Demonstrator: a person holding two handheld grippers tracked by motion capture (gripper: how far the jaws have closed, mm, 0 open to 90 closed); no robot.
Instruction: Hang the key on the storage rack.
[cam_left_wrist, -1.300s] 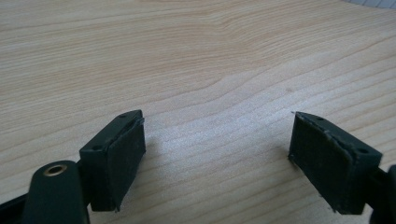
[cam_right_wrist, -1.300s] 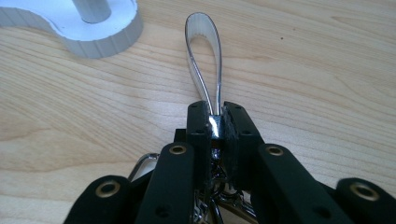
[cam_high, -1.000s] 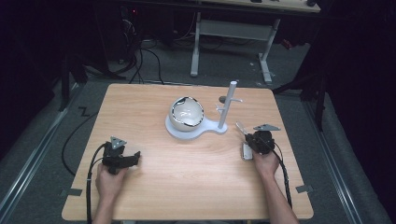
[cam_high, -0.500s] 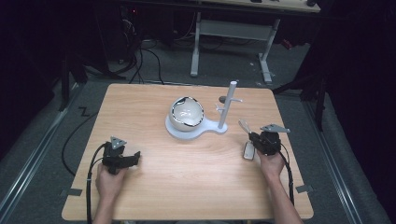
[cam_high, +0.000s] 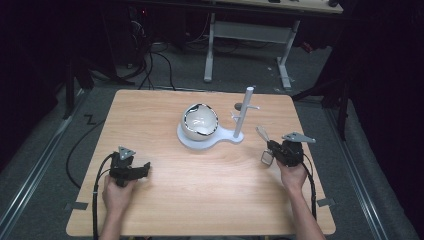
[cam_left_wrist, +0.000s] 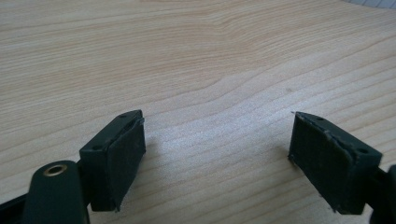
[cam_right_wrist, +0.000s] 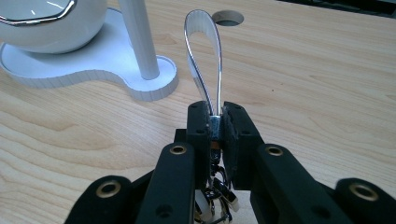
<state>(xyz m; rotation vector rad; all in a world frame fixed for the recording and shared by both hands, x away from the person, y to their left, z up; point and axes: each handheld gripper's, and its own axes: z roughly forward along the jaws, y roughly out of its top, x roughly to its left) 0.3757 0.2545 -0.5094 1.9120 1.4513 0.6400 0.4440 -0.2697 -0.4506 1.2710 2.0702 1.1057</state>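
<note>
Right gripper (cam_right_wrist: 214, 122): jaws closed on the metal clasp of a keychain (cam_right_wrist: 204, 60), whose white strap loop stands up past the jaw tips while the key ring and small parts hang below between the jaw arms. In the high view the right gripper (cam_high: 272, 148) sits over the right side of the wooden table (cam_high: 165, 120), raised off the surface, with the keychain (cam_high: 264, 145) at its tip — loop pointing toward the white stand (cam_high: 220, 136). The stand has a flat base, an upright post (cam_high: 243, 112) with short pegs, and a white bowl (cam_high: 200, 121) with a dark rim resting on it. The loop is near the post but apart from it.

Left gripper (cam_left_wrist: 217, 154): jaws wide apart, nothing between the pads, bare tabletop beneath. In the high view the left gripper (cam_high: 142, 170) rests low at the near left of the table, well apart from the stand.
</note>
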